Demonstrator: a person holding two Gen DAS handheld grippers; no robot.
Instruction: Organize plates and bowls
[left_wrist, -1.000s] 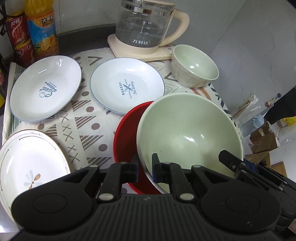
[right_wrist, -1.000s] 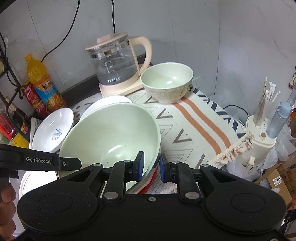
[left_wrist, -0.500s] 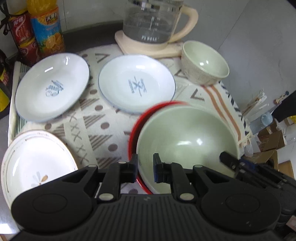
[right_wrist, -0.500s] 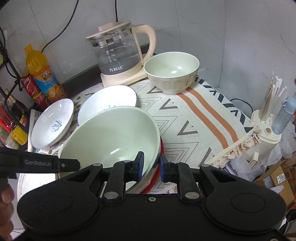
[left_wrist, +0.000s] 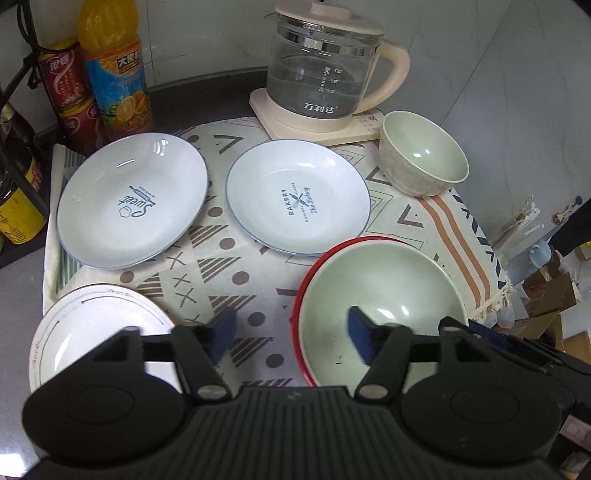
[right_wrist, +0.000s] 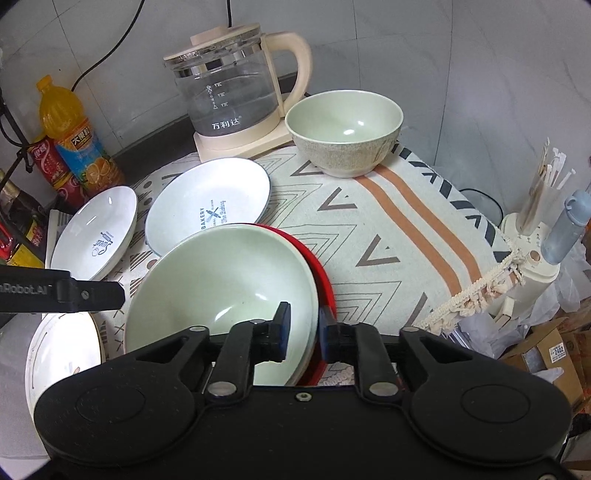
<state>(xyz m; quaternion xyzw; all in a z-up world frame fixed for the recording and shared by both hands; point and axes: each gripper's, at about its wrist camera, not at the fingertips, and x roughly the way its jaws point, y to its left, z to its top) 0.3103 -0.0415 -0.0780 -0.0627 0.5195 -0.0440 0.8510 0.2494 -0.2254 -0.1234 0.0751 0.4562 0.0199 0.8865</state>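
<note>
A large pale green bowl (left_wrist: 380, 291) (right_wrist: 221, 284) sits nested in a red bowl (left_wrist: 325, 254) (right_wrist: 325, 280) on the patterned cloth. My left gripper (left_wrist: 290, 338) is open, its pads spread wide above the cloth and the green bowl's near rim, holding nothing. My right gripper (right_wrist: 303, 330) has its pads close on either side of the green bowl's right rim. A small green bowl (left_wrist: 423, 162) (right_wrist: 343, 133) stands by the kettle. Two white blue-rimmed plates (left_wrist: 133, 199) (left_wrist: 297, 195) lie at the back. A white flower plate (left_wrist: 92, 328) lies front left.
A glass kettle (left_wrist: 321, 74) on its base stands at the back. An orange drink bottle (left_wrist: 118, 74) and red cans (left_wrist: 62, 81) stand back left. A holder with chopsticks (right_wrist: 535, 206) and boxes (right_wrist: 550, 347) lie beyond the table's right edge.
My left gripper has let go of the green bowl's rim, opened wide and pulled back and up. The green bowl now rests level inside the red bowl. The right gripper stays on the rim.
</note>
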